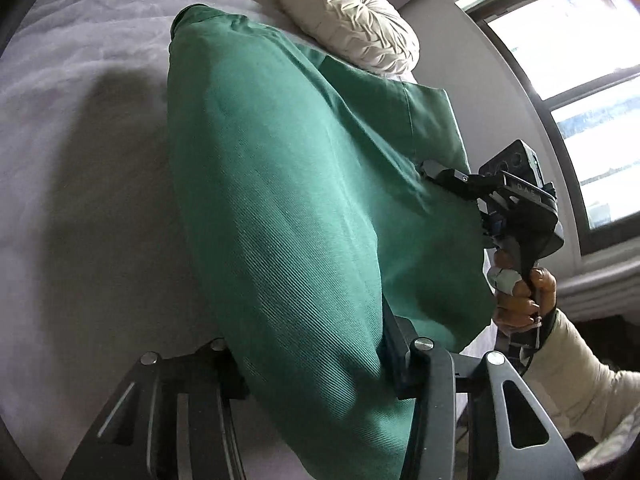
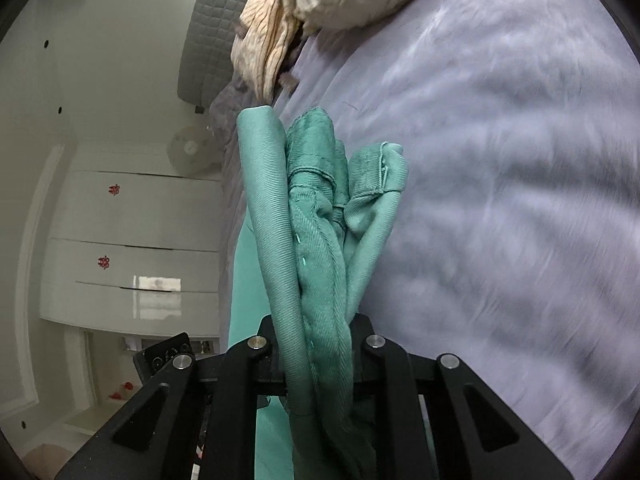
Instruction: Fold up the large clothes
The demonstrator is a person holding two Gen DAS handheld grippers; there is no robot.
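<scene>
A large green garment (image 1: pixel 288 208) hangs above the pale lilac bed cover (image 1: pixel 80 184). My left gripper (image 1: pixel 316 364) is shut on its near edge; the cloth drapes over and hides the fingertips. My right gripper (image 1: pixel 430 170) shows in the left wrist view at the right, pinching the garment's far edge, held by a hand. In the right wrist view the right gripper (image 2: pixel 316 344) is shut on a thick bunch of green garment folds (image 2: pixel 316 216) that stick up between the jaws.
A round pleated cream cushion (image 1: pixel 352 20) lies at the head of the bed, with a crumpled striped cloth (image 2: pixel 268 44) beside it. A window (image 1: pixel 580 100) is at the right. White drawers (image 2: pixel 132 240) stand beside the bed.
</scene>
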